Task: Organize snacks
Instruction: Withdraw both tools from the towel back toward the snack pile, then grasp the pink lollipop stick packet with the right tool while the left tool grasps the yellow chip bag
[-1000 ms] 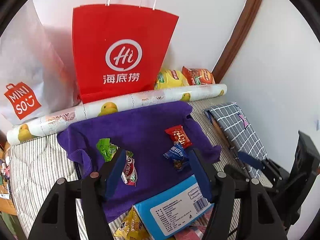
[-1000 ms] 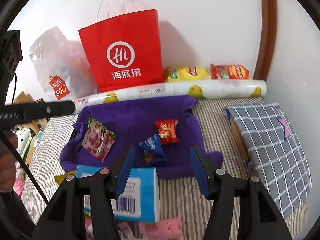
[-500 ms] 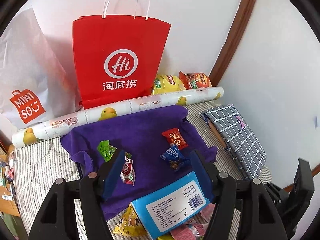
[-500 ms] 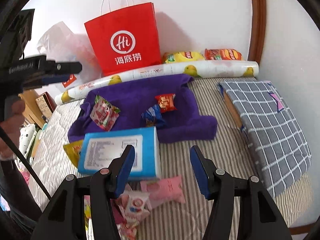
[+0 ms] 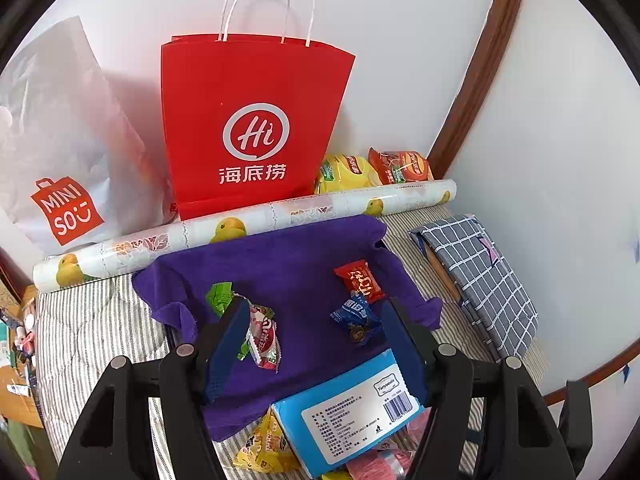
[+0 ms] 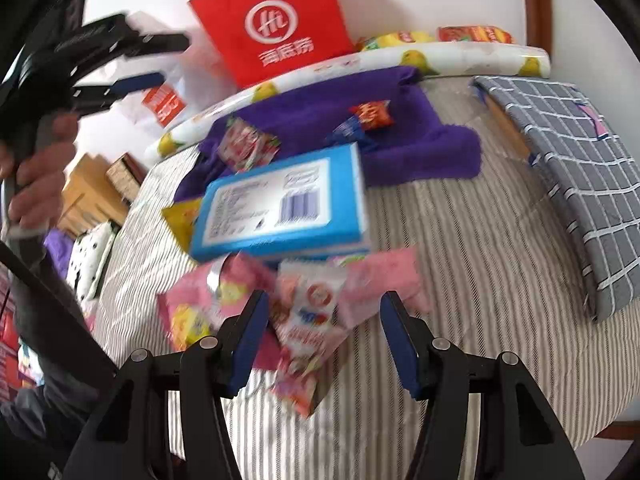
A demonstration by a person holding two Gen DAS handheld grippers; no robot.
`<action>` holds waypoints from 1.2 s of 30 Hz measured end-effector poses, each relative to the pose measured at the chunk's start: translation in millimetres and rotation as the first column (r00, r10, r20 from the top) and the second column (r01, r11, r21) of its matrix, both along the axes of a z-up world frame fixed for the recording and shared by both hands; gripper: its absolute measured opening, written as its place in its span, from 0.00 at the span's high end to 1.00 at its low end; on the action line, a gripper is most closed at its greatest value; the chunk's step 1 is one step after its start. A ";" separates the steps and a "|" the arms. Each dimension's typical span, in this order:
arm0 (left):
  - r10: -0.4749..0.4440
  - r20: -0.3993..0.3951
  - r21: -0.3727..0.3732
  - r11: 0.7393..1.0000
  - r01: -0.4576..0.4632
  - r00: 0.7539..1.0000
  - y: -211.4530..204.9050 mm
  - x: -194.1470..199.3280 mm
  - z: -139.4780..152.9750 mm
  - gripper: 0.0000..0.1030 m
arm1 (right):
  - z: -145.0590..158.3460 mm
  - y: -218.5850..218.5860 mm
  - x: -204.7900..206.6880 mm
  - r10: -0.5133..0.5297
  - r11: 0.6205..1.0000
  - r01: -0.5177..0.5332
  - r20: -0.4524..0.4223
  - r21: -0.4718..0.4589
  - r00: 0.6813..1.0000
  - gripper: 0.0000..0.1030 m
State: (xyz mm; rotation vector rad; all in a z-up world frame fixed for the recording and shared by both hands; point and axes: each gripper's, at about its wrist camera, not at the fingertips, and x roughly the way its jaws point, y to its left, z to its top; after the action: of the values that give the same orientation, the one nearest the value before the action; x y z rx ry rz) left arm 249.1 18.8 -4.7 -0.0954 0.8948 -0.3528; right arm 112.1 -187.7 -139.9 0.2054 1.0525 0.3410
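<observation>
Purple towel (image 5: pixel 280 276), far side of bed, already carries three sweets. Left gripper (image 5: pixel 310 346) hovers above it, jaws apart, empty. Right gripper (image 6: pixel 322 338), jaws apart, straddles pink-white snack packet (image 6: pixel 308 320) near the front: judge it best to centre, close on the middle, then lift clear of blue box (image 6: pixel 280 208).

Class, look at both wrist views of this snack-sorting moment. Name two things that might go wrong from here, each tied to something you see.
1. The pink and white packets overlap in a heap between the open right gripper's jaws, so closing may pinch several at once.
2. The blue box rests on a yellow packet and the pink heap; tugging a packet from beneath may tip or slide it.
</observation>
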 end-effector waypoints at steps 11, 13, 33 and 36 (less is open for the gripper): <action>-0.022 0.006 0.012 1.000 0.022 1.000 -10.9 -20.5 2.9 0.35 | -22.2 19.8 -17.6 0.064 0.998 -0.063 -0.047 0.024 0.997 0.53; -0.023 -0.009 0.020 1.000 0.023 1.000 -9.3 -27.1 -3.2 0.35 | -28.6 21.0 -15.8 0.055 0.998 -0.054 -0.062 0.018 0.997 0.55; 0.071 -0.161 0.025 0.997 -0.068 0.984 53.9 -87.6 -107.7 0.35 | -23.6 -38.9 -21.9 -0.033 0.999 0.033 -0.014 0.013 0.999 0.82; 0.060 -0.164 0.037 0.998 -0.055 0.985 49.0 -83.9 -113.3 0.37 | -30.0 -44.1 -22.2 -0.046 0.999 0.046 -0.024 -0.004 0.999 0.82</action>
State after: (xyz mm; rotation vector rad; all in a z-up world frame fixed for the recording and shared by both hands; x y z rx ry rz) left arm 165.1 67.8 -118.0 -0.1216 1.0593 -0.2795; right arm 89.9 -231.8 -169.9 0.2306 1.0703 0.2958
